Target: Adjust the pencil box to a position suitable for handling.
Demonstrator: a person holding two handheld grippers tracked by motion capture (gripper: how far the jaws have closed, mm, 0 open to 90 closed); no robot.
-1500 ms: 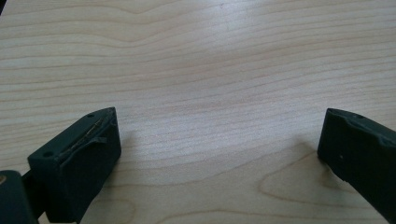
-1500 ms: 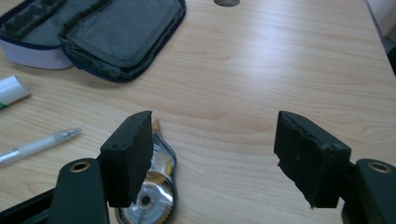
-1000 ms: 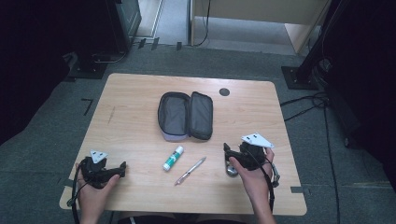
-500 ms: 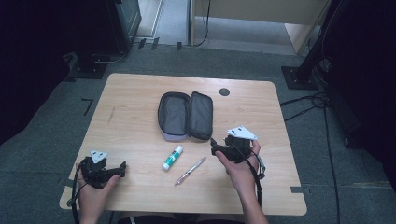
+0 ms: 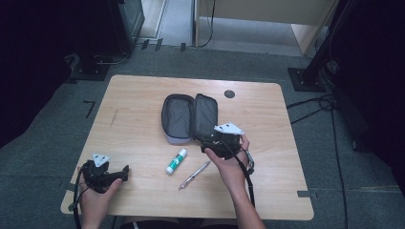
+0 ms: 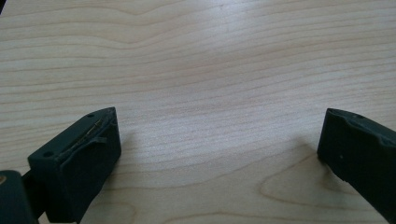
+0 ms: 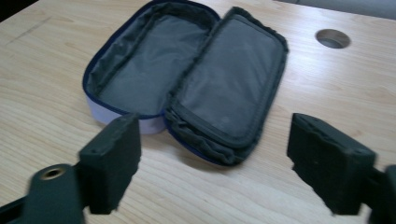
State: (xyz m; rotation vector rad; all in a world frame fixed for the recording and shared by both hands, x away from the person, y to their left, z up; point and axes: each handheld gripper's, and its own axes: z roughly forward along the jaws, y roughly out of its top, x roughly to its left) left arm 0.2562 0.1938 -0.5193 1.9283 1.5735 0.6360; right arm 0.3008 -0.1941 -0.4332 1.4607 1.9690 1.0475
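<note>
An open pencil case [image 5: 188,118] with a grey lining lies flat near the table's middle, also seen close up as the pencil case [image 7: 196,79] in the right gripper view. My right gripper [image 5: 206,141] hovers at the case's near right corner, open, with nothing between its jaws. A glue stick [image 5: 175,161] and a pen [image 5: 194,175] lie on the wood in front of the case. My left gripper [image 5: 125,172] rests near the table's front left corner, open over bare wood [image 6: 210,93].
The wooden table [image 5: 133,100] has a round cable hole [image 5: 229,94] at its back right. Dark equipment stands and cables sit on the floor around it. Bare wood stretches along the left half and the right edge.
My right gripper has moved left and forward from the table's right side to the pencil case's near corner. The left gripper has stayed in place.
</note>
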